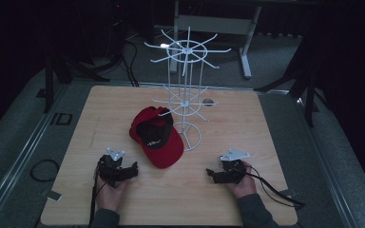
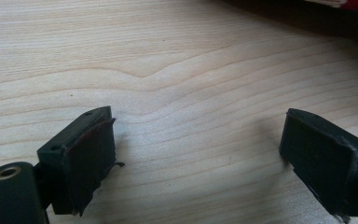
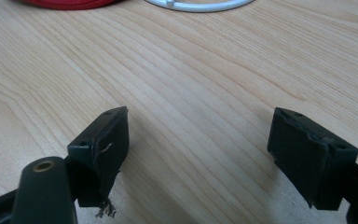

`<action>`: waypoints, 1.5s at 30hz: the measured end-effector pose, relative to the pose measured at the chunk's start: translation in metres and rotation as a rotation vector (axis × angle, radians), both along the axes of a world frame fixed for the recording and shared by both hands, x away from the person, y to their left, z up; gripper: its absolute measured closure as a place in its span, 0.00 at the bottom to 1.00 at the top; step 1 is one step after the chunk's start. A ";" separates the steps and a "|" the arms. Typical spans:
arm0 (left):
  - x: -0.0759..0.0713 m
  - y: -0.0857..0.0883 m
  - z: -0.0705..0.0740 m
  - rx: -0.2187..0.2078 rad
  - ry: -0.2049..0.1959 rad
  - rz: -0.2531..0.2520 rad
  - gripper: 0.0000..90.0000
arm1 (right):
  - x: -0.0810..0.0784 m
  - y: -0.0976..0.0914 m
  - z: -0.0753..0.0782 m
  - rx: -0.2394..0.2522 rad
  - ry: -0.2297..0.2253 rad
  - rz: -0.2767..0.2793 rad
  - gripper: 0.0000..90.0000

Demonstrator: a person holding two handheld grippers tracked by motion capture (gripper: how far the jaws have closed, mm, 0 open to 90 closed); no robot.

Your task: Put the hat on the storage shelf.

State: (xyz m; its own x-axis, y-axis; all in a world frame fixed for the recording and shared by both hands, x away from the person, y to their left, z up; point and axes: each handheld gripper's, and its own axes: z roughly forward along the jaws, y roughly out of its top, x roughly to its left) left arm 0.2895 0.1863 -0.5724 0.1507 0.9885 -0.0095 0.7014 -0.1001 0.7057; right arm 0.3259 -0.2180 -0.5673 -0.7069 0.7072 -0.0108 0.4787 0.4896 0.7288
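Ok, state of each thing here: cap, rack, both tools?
red cap: lying on the table, underside up, beside the rack's base, not held.
white wire rack: upright, hooks bare.
left tool: open, nothing between the jaws, low over the table.
right tool: open, nothing between the jaws, low over the table.

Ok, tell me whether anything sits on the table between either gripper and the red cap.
Nothing visible does. The left gripper and right gripper both stand open, low over the wooden table, with bare wood between each and the red cap. The white wire rack stands right beside the cap, on its far right, not in either path.
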 end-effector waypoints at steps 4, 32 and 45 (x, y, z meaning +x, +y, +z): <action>0.000 0.000 0.000 -0.001 -0.002 0.009 0.12 | 0.000 0.000 0.000 -0.002 0.000 0.001 0.23; -0.002 0.015 0.034 -0.059 0.043 -0.135 0.69 | 0.000 0.000 0.000 -0.001 0.000 0.005 0.22; -0.013 0.012 0.057 -0.153 -0.018 -0.208 0.56 | 0.000 0.000 0.000 -0.001 0.000 0.006 0.23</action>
